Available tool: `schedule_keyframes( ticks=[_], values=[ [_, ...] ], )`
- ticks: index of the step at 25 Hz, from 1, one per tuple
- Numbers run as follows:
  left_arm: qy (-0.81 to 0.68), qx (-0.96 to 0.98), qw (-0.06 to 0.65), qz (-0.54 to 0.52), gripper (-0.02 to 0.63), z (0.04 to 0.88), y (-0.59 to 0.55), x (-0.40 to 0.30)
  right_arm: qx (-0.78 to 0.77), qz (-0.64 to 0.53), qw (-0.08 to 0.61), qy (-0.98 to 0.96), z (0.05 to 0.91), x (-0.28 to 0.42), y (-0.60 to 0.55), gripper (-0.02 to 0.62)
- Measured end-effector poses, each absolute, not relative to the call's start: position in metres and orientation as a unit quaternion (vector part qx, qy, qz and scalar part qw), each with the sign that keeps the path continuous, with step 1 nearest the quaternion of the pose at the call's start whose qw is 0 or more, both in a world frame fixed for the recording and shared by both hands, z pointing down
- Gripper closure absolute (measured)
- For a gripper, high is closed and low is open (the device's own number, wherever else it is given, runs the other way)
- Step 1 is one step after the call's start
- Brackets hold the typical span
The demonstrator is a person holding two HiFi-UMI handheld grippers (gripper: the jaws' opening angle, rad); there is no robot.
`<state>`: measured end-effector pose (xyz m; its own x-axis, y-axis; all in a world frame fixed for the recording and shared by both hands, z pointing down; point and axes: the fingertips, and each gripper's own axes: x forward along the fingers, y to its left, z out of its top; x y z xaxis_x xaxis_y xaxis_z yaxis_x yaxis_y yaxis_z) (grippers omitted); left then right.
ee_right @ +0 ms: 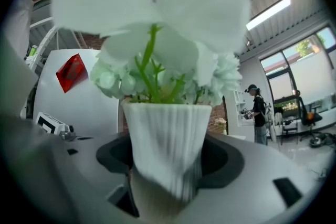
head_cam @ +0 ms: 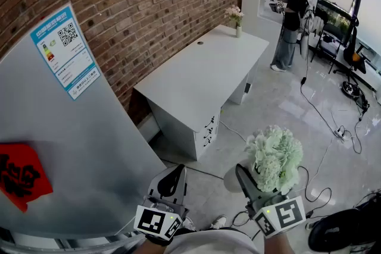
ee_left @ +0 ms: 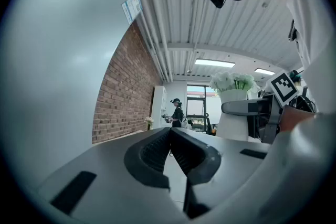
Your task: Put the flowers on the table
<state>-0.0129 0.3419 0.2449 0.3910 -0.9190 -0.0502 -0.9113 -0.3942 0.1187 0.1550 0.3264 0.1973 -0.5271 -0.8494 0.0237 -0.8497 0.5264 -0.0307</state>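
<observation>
White flowers (head_cam: 275, 154) stand in a ribbed white vase (ee_right: 168, 144), and my right gripper (head_cam: 262, 180) is shut on that vase, holding it upright over the floor. In the right gripper view the blooms (ee_right: 152, 13) fill the top of the picture and the vase sits between both jaws. The white table (head_cam: 202, 68) stands ahead along the brick wall, well beyond the vase. My left gripper (head_cam: 172, 178) is beside the right one, shut, its pads (ee_left: 157, 152) meeting with nothing between them.
A pale fridge (head_cam: 65, 146) with a label and a red sticker rises close on my left. A small flower vase (head_cam: 236, 16) stands at the table's far end. A person (head_cam: 292, 15) stands beyond it. Cables (head_cam: 333, 128) trail over the floor to the right.
</observation>
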Motion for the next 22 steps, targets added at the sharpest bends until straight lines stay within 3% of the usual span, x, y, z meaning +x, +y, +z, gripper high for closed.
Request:
schedule_keyframes(
  ticks=[22],
  values=[
    [-0.547, 0.835, 0.042, -0.05, 0.598, 0.25, 0.341, 0.005, 0.487, 0.031, -0.011, -0.873, 0.199, 0.174, 0.328, 0.242]
  ],
)
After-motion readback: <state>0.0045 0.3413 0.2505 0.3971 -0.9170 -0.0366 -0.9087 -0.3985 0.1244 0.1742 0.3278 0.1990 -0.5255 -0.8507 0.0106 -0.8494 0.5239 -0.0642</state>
